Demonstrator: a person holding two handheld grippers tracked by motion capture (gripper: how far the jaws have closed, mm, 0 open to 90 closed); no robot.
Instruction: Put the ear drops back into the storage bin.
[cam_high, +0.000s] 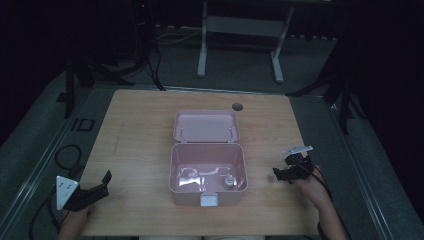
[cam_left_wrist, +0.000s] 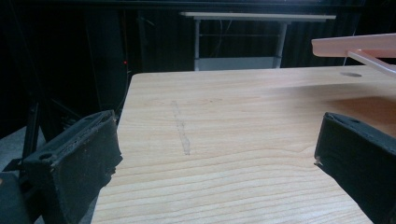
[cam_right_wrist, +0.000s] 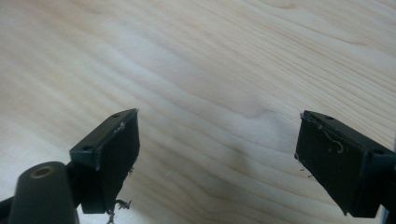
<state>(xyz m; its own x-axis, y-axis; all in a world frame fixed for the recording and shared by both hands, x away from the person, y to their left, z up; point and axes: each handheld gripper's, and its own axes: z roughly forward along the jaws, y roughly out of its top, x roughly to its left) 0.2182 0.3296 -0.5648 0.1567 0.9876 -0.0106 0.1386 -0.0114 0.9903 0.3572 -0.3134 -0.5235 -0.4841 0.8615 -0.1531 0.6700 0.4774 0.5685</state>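
Both grippers rest low on the wooden table (cam_high: 140, 125) in the high view: the left gripper (cam_high: 102, 181) at the left edge, the right gripper (cam_high: 281, 173) beside the open pink box (cam_high: 208, 167), which stands in the middle. Each gripper view shows its jaws spread wide over bare wood, holding nothing.

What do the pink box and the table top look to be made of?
Pink box: probably moulded plastic, smooth and slightly glossy, with light reflecting off its inner floor and a lid in the same colour. Table top: light wood or wood-look laminate, matt, with grain lines running across it.
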